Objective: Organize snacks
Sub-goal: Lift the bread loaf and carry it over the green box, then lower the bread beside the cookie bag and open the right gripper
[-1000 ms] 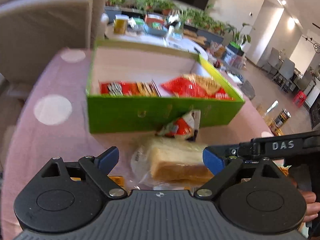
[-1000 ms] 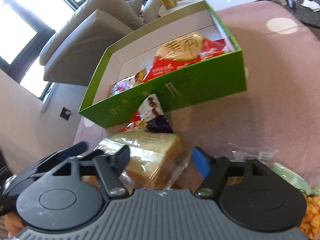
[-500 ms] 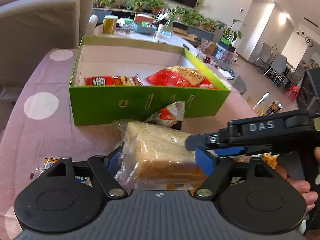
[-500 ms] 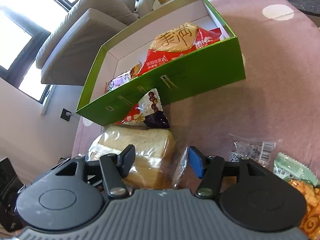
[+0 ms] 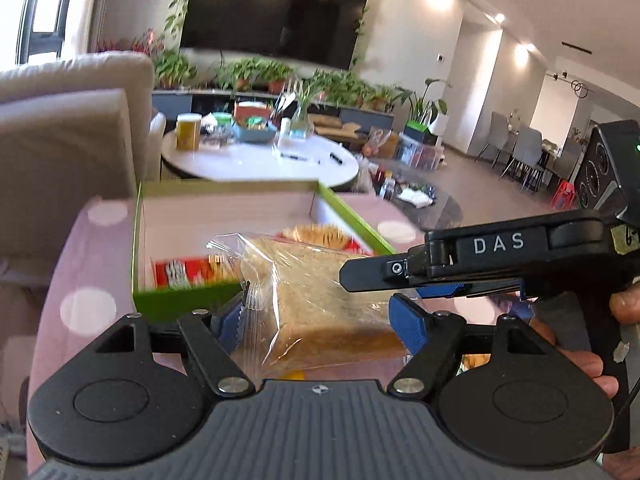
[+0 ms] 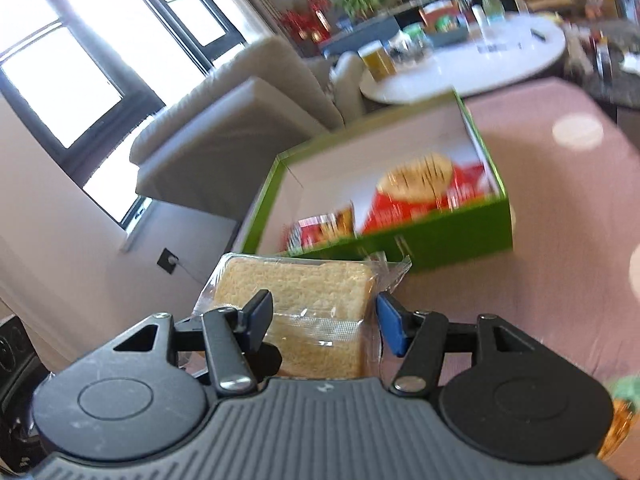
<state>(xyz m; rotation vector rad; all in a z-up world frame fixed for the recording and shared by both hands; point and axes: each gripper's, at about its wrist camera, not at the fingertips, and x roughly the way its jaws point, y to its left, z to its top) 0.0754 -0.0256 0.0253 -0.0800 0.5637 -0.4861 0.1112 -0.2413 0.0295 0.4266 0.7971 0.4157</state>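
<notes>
Both grippers, the left gripper [image 5: 316,318] and right gripper [image 6: 322,320], have clamped onto the clear-wrapped sliced bread loaf [image 5: 320,300] and lifted it off the pink dotted tablecloth [image 5: 80,260], ready for the green cardboard box [image 6: 440,240] at twelve o'clock.
</notes>
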